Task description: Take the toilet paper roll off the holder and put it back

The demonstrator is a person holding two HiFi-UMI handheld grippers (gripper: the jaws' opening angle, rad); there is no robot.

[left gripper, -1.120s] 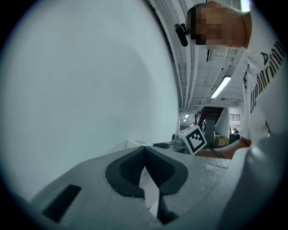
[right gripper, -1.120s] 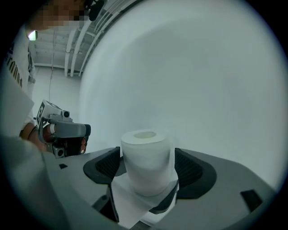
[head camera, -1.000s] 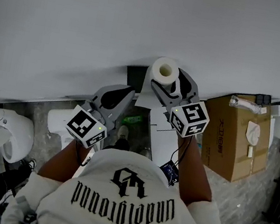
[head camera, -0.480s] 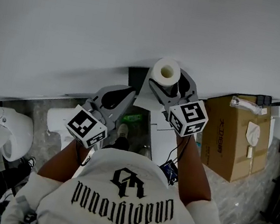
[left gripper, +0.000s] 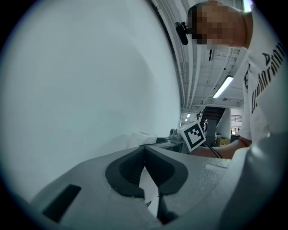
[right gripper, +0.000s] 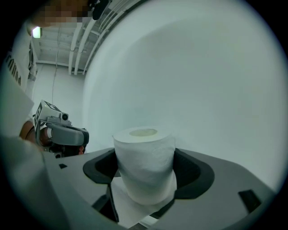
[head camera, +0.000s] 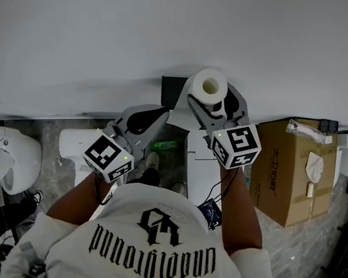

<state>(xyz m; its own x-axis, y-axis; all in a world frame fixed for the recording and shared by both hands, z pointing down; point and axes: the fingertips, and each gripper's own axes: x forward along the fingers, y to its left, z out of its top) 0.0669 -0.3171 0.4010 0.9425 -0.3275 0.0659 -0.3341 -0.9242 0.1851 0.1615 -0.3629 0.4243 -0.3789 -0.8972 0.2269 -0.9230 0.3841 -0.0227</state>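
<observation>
Toilet paper roll (head camera: 210,85) clamped in right tongs (right gripper: 144,168), edged up-frame since a second ago, beside dark holder (head camera: 172,91) | left tongs (left gripper: 145,152) clenched, empty | remounting likely next.

A plain white wall (head camera: 181,23) fills the upper half of the head view. Below it lies a grey marbled floor (head camera: 44,175). A white toilet (head camera: 13,163) stands towards the floor's left edge, near the foot of the wall. A brown cardboard box (head camera: 288,172) stands at the right, against the wall. In the left gripper view a lit tube lamp (left gripper: 223,86) hangs under a ceiling run with long pipes (left gripper: 191,67).
</observation>
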